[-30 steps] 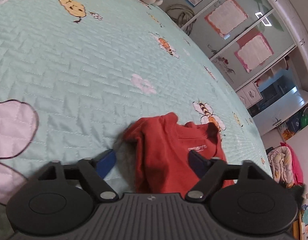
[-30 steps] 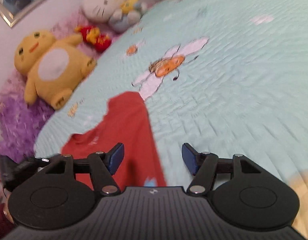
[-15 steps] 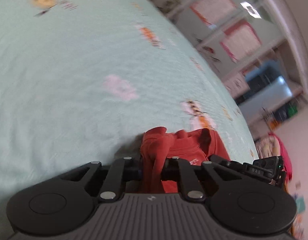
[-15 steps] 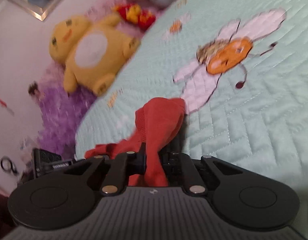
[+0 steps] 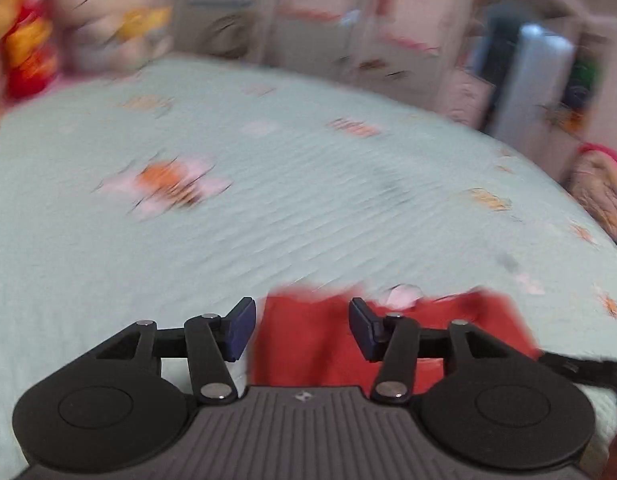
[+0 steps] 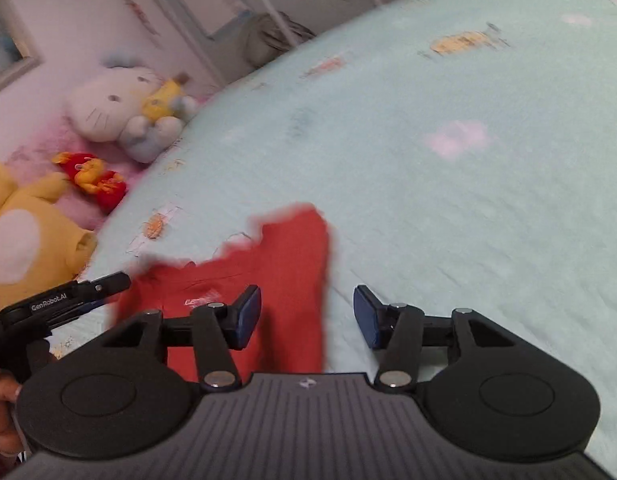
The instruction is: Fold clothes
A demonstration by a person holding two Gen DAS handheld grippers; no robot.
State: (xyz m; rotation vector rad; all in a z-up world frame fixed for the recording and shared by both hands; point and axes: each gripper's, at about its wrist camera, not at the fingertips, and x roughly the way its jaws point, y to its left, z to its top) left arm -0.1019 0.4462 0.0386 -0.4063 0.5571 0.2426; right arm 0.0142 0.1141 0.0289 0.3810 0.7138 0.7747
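Left wrist: left tool [image 5: 301, 330] spread wide over red garment [image 5: 308, 336], holding nothing, right tool [image 6: 307, 317] likewise.

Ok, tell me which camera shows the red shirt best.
The right wrist view: there the red shirt lies spread on the bedspread with a sleeve and small chest print visible, only lightly blurred. The left wrist view shows just a smeared red patch behind the open left gripper.

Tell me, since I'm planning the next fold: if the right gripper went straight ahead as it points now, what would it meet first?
Probably the red garment: its sleeve lies between the open right gripper fingers, then the bedspread. Depth is blurry.
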